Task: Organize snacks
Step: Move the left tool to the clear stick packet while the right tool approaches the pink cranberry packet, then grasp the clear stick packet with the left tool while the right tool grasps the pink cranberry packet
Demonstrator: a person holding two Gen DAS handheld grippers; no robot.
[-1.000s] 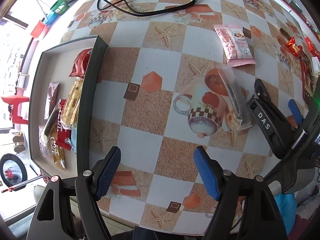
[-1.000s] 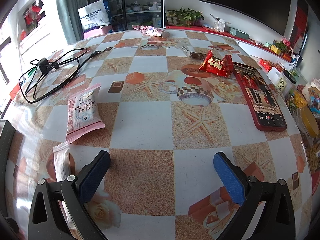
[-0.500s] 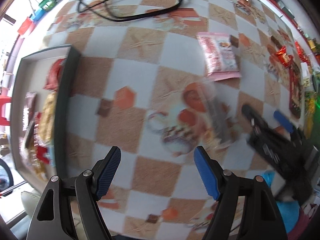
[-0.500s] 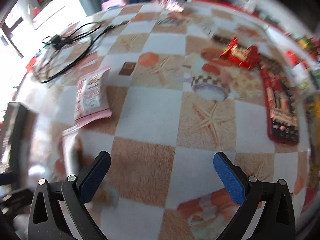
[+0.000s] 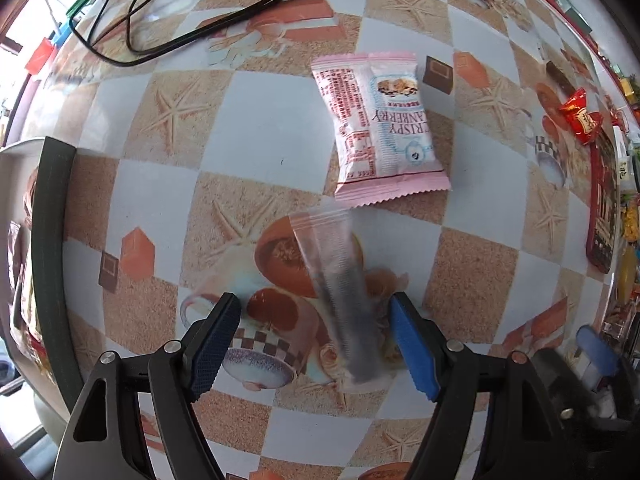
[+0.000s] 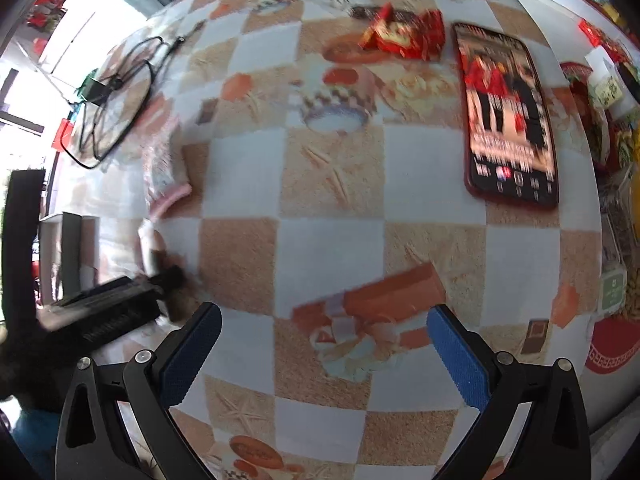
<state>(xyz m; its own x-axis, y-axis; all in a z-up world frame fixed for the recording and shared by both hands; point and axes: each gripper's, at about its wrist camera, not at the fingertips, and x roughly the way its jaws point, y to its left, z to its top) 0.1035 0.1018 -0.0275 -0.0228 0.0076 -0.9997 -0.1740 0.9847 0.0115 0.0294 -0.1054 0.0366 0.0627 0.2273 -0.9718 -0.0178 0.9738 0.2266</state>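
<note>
While the left gripper (image 5: 314,344) points down at the table (image 5: 272,128), its 2 blue fingers (image 5: 410,346) stand wide apart with nothing pinched between them. A clear sachet (image 5: 340,292) with a dark strip inside lies flat on the cloth, its lower half in the gap between the fingers – closer to the right-hand one, though whether that finger touches it cannot be told. The sachet is blurred.

Just beyond the sachet's far end lies a pink packet (image 5: 380,124), flat, its serrated edge near the sachet's top but apart from it. At the left edge of the left wrist view stands the dark wall of a tray (image 5: 50,220), with wrappers dimly visible inside it. A black cable (image 5: 132,36) loops at the far side of the table. A red snack (image 5: 580,120) lies far to the right, near a phone (image 5: 600,216).

The right gripper (image 6: 320,356) is also spread wide and holds nothing – only bare cloth shows between its fingers. Its view is blurred. The phone (image 6: 508,116) lies face up with its screen lit, and the red snack (image 6: 404,34) sits just beside its far corner. The pink packet (image 6: 164,164) shows at the left, with the left gripper's black body (image 6: 104,312) below it and the tray (image 6: 70,248) beyond.
</note>
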